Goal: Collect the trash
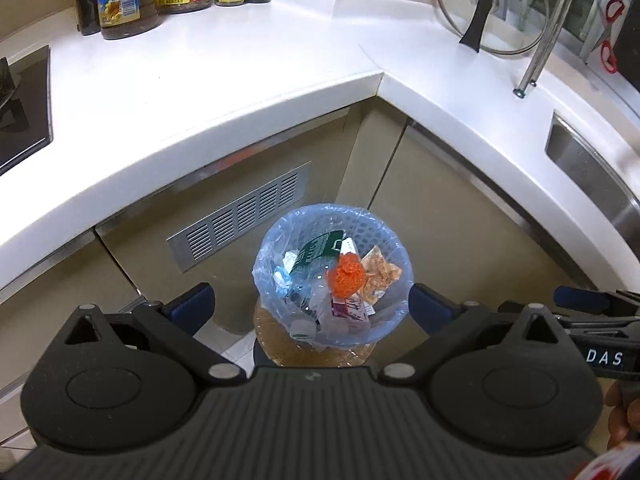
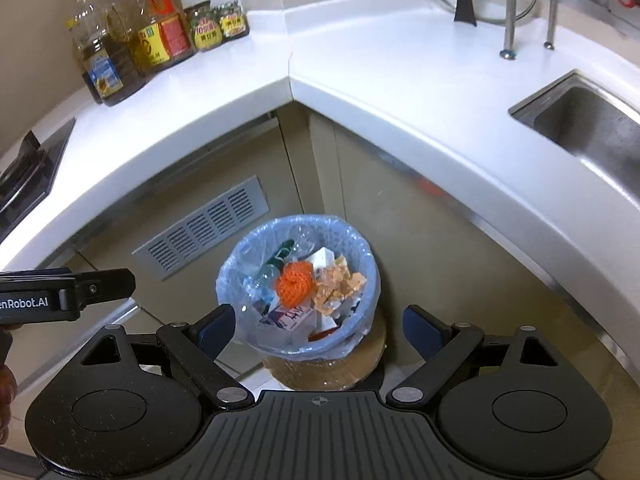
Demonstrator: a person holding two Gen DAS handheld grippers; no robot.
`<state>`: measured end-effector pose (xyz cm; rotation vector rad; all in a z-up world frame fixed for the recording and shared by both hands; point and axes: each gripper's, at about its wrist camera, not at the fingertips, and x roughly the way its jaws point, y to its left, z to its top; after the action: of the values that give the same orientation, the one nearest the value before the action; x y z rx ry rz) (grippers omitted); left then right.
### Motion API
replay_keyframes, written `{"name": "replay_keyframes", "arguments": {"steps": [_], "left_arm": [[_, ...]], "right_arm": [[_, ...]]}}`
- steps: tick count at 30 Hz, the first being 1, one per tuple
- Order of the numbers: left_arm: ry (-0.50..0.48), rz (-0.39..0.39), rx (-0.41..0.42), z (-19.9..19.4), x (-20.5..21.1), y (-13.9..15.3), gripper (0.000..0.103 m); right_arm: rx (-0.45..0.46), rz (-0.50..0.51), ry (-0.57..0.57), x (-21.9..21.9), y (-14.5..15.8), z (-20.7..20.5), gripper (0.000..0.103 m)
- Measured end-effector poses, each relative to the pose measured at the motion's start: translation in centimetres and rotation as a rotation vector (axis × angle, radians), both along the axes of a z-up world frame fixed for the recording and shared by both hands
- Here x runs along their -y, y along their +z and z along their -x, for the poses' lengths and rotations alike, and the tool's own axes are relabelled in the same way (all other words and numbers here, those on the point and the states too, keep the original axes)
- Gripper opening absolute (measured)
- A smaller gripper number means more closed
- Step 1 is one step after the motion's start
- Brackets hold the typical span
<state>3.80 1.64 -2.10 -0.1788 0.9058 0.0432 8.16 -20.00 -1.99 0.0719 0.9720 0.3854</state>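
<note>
A round bin lined with a blue plastic bag (image 1: 276,240) (image 2: 360,252) stands on the floor in the corner below the counter. It holds trash: an orange net ball (image 1: 346,276) (image 2: 294,284), crumpled wrappers (image 1: 380,272) (image 2: 340,284), a carton (image 2: 288,318) and clear plastic. My left gripper (image 1: 314,308) hangs above the bin, open, nothing between its blue fingers (image 1: 192,308). My right gripper (image 2: 320,326) hovers over the bin too, open and empty. Each gripper shows at the edge of the other's view (image 1: 592,320) (image 2: 80,292).
A white L-shaped counter (image 1: 200,92) (image 2: 400,92) wraps the corner. Oil and sauce bottles (image 1: 128,0) (image 2: 120,52) stand at the back left, a hob (image 1: 20,112) at the left, a steel sink (image 2: 588,128) at the right, a glass lid (image 1: 492,8) behind. A vent grille (image 1: 240,216) fronts the cabinet.
</note>
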Motion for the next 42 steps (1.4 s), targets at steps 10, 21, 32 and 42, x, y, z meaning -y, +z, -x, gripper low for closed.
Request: {"name": "replay_keyframes", "arguments": {"steps": [10,21,32,42], "left_arm": [[-0.022,-0.017,0.031,0.2,-0.4,1.0,0.102],[-0.006,-0.034,0.067,0.0,-0.7,2.3,0.102],[-0.009,-0.041,0.089,-0.2,-0.6,3.0,0.102],[-0.015,-0.046,0.097,-0.3,-0.5,3.1,0.102]], "right_arm": [[0.076,0.002,-0.043,-0.2,2.3,0.6,0.090],[0.130,-0.012,-0.032,-0.2,3.9,-0.3,0.090],[0.149,-0.016,-0.020,0.4,4.4,-1.0,0.090],[0.158,-0.015,-0.017,0.7,4.5,-1.4,0.090]]}}
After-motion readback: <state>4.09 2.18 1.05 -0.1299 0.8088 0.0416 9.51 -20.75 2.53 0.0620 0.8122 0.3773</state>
